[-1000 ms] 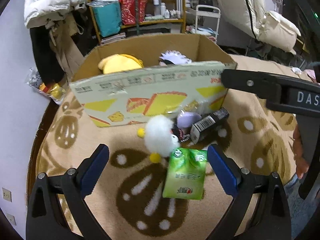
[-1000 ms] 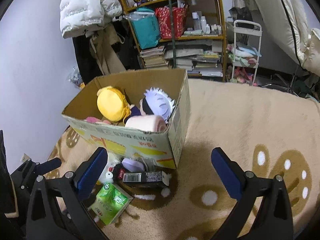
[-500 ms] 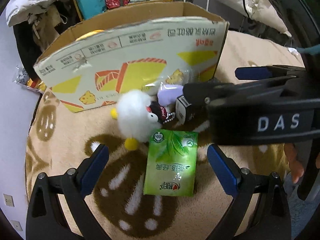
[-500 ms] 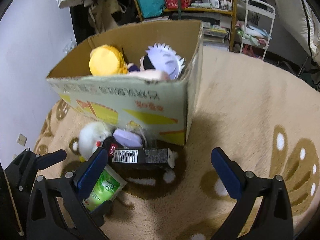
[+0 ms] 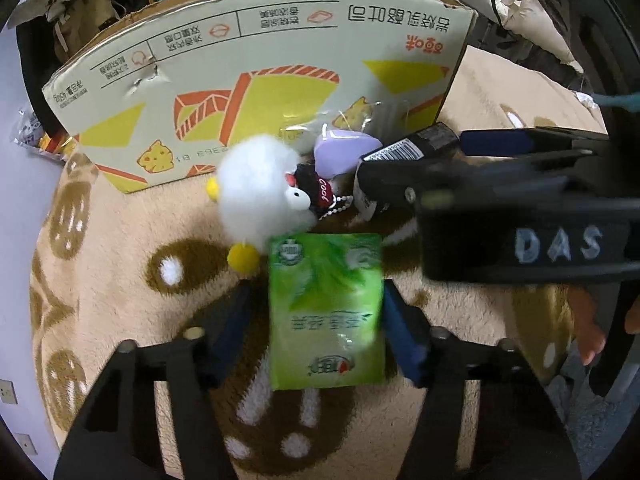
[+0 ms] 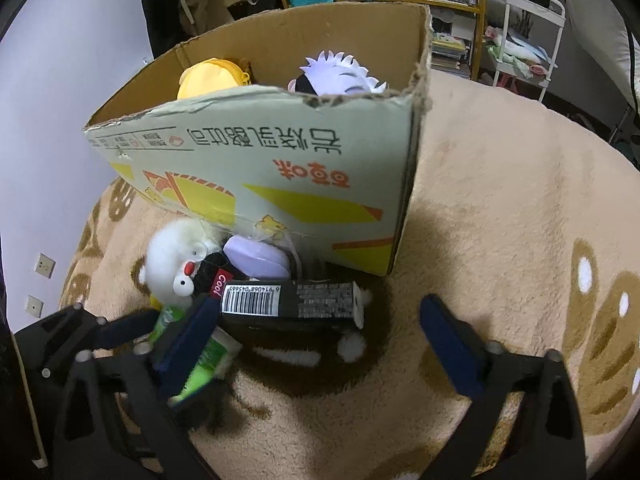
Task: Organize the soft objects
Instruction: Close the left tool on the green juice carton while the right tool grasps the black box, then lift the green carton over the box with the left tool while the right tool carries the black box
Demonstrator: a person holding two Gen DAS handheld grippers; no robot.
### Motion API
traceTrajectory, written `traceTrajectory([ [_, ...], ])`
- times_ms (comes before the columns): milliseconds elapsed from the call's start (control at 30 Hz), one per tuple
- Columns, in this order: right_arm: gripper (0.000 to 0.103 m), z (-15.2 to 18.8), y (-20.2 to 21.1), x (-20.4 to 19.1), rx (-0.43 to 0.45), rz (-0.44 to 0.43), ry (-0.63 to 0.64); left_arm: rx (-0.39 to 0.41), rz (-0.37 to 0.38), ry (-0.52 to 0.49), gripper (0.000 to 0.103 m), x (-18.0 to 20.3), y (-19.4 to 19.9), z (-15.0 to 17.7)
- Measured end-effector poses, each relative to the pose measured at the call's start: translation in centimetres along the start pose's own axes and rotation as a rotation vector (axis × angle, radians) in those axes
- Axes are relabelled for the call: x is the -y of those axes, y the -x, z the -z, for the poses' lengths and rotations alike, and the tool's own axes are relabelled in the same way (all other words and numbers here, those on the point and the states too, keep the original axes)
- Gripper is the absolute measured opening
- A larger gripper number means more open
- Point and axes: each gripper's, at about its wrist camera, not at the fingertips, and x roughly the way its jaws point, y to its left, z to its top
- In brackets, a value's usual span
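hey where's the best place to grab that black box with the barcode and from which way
Grip the black box across its narrow width, near the middle of its length, coming from above. It lies flat on the rug with its long sides exposed. The right hand-held gripper now straddles its length, wider than its jaws, so turning it crosswise should fit better.
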Motion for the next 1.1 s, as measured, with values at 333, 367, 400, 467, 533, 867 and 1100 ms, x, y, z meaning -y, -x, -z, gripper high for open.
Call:
traceTrajectory([
  [333, 0.075, -0.2, 0.0, -0.1, -0.014, -0.058, -0.041, 0.010, -0.016, -0.010, 0.054, 0.0, 0.5, 0.9],
  [367, 0.075, -0.2, 0.0, -0.1, -0.012, -0.058, -0.041, 0.011, -0.017, -0.007, 0.054, -0.1, 0.6, 0.9],
  [400, 0.075, -0.2, 0.0, -0.2, -0.011, -0.056, -0.039, 0.012, -0.017, -0.004, 0.054, 0.1, 0.7, 0.8],
  [467, 0.075, -0.2, 0.1, -0.2, -0.007, -0.051, -0.038, 0.013, -0.020, 0.004, 0.054, -0.1, 0.9, 0.9],
  [533, 0.075, -0.1, 0.4, 0.2, 0.000, -0.050, -0.045, 0.014, -0.024, 0.013, 0.054, -0.1, 1.0, 0.8],
  [867, 0.074, -0.2, 1.0, 1.0, 0.012, -0.055, -0.076, 0.036, -0.043, 0.048, 0.054, -1.7, 2.0, 0.8],
  [1100, 0.074, 0.0, 1.6, 0.7, 0.028, -0.045, -0.070, 0.058, -0.059, 0.089, 0.054, -3.0, 3.0, 1.0],
])
